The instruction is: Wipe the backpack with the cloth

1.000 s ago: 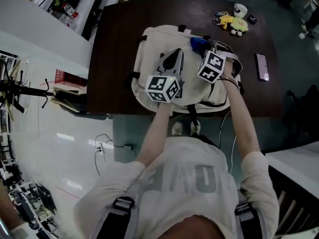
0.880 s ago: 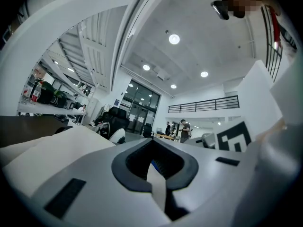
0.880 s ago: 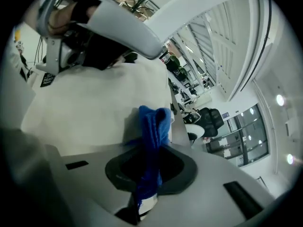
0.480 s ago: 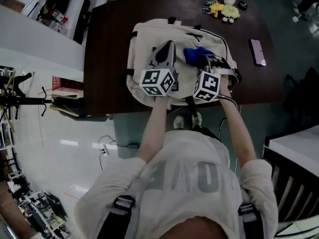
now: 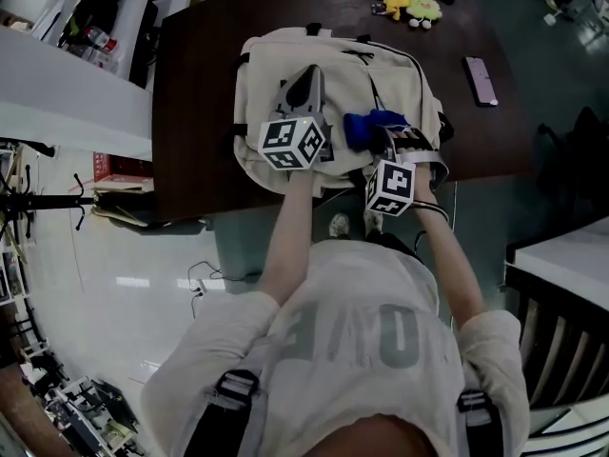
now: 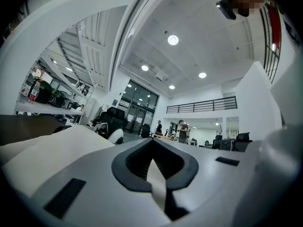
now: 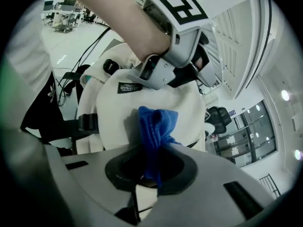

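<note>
In the head view a cream backpack (image 5: pixel 385 69) is seen lying flat on a dark table (image 5: pixel 200 84), with both grippers held over it. The left gripper (image 5: pixel 306 76) is pointed away from the person across the bag's middle. The right gripper (image 5: pixel 387 149) is held beside it, nearer the bag's close edge. A blue cloth (image 5: pixel 366 127) is bunched just ahead of the right gripper's jaws, against the fabric.

How the jaws stand cannot be read from above; that is shown only in the gripper views. In the right gripper view the right gripper (image 7: pixel 150 169) is seen clamped on the cloth (image 7: pixel 156 126). One fold is pinched between the jaws and the rest is pressed up against the backpack (image 7: pixel 156 96). Beyond the cloth, the left gripper and the forearm behind it are seen lying low over the bag.

In the left gripper view the left gripper (image 6: pixel 154 164) is seen with its jaws brought together and nothing between them. Past them only a bright hall with ceiling lights is shown.

A phone (image 5: pixel 479 68) and some small toys (image 5: pixel 409 6) on the table, well beyond the right gripper, are shown by the head view alone.
</note>
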`<action>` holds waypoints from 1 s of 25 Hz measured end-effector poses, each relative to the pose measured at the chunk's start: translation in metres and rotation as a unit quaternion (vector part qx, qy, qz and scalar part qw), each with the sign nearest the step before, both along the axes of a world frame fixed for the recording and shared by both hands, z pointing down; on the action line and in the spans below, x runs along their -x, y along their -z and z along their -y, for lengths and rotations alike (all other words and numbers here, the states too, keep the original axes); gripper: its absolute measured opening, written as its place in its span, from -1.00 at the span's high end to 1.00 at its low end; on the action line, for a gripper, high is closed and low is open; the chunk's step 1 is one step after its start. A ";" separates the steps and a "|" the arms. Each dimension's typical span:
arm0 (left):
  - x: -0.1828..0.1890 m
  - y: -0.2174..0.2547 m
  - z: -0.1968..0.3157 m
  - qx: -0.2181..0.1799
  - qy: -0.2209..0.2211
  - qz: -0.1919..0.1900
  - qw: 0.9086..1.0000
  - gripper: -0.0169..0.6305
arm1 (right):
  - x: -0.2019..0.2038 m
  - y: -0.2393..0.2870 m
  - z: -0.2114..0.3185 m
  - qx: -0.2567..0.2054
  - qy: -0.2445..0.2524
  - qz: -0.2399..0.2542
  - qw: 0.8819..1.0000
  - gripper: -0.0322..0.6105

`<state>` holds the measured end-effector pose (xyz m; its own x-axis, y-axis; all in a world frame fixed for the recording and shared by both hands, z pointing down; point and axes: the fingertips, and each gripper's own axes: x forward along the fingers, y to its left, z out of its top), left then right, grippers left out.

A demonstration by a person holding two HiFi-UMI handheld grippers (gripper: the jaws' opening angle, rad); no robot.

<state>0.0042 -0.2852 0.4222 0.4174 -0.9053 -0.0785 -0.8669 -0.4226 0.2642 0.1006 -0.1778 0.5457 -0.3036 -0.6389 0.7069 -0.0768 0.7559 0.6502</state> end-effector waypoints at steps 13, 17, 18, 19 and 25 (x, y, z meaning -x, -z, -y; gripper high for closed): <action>0.000 0.000 -0.002 -0.001 -0.010 -0.006 1.000 0.94 | 0.015 -0.022 -0.082 0.077 0.033 0.029 0.996 0.77; 0.000 0.001 -0.002 0.000 -0.012 -0.011 1.000 0.94 | 0.013 -0.014 -0.083 0.108 0.042 0.044 0.992 0.77; 0.000 0.001 -0.002 0.000 -0.013 -0.012 1.000 0.94 | 0.011 -0.005 -0.077 0.111 0.041 0.056 0.991 0.77; 0.000 0.001 -0.003 0.001 -0.014 -0.012 1.000 0.94 | 0.008 0.006 -0.067 0.107 0.034 0.071 0.991 0.77; -0.007 0.003 -0.003 0.000 -0.022 0.011 1.000 0.94 | -0.033 0.091 0.046 0.008 -0.038 0.106 0.994 0.77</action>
